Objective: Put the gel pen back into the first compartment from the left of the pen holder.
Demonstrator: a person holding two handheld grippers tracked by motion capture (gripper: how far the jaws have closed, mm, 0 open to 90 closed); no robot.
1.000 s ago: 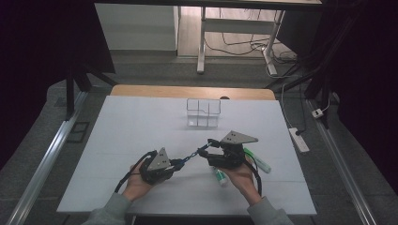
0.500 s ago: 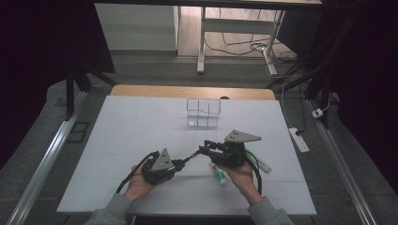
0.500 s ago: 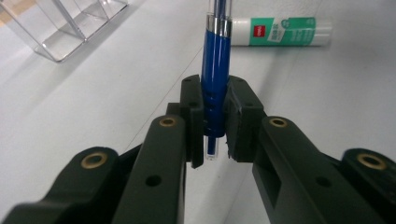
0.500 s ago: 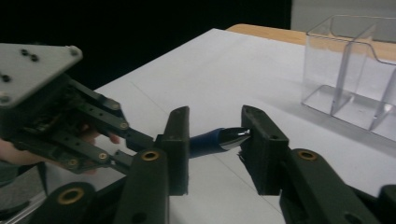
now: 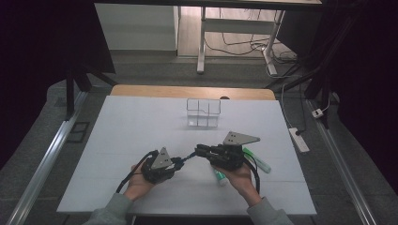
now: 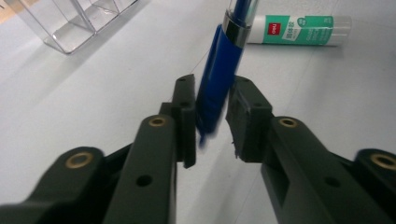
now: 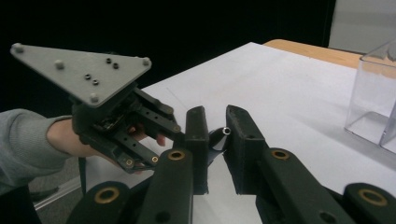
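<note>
Clear plastic forms the compartmented organiser [image 5: 203,112] at the far middle of the white table [image 5: 117,140] — nothing can be made out in its cells. Near the front, a blue pen [image 6: 217,79] is bridged between both tools: the left gripper [image 5: 179,161] has just been loosening, its jaws slightly apart around the pen's tip, while the right gripper [image 5: 199,151] has just been closing and is clamped on the other end. Two green-labelled glue sticks [image 5: 257,161] are seen lying beside the right hand [image 5: 237,176].

Grey sleeves [image 5: 112,208], black jaws, brass screws
</note>
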